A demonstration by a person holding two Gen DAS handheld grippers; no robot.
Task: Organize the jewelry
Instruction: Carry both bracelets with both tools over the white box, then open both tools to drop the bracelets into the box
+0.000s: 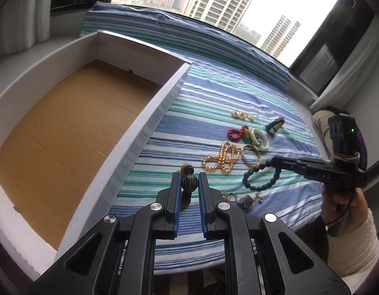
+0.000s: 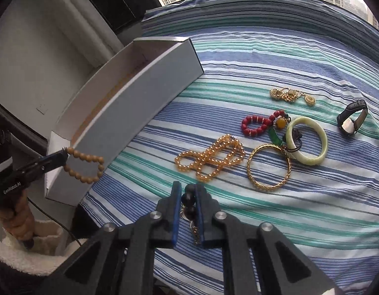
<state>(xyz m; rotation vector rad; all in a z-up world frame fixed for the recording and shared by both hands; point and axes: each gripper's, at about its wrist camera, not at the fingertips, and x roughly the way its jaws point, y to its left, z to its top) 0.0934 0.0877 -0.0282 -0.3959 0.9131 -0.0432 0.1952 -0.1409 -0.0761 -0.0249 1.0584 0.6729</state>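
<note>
My left gripper (image 1: 188,182) is shut on a brown wooden bead bracelet (image 1: 188,183) and holds it in the air beside the open white box (image 1: 150,120); from the right wrist view the bracelet (image 2: 85,166) hangs from the left gripper (image 2: 63,156) by the box's near corner (image 2: 145,103). My right gripper (image 2: 188,198) is shut on a dark blue bead bracelet (image 2: 188,200), which hangs from its tip in the left wrist view (image 1: 260,175). An amber bead necklace (image 2: 209,158), gold bangle (image 2: 269,168), jade bangle (image 2: 307,140), red bead bracelet (image 2: 257,123), gold earrings (image 2: 290,95) and a watch (image 2: 353,120) lie on the striped cloth.
The box has a bare brown cardboard floor (image 1: 66,135). A small silver chain piece (image 1: 246,198) lies on the striped cloth (image 2: 263,221) near my right gripper. A window runs along the far edge of the bed.
</note>
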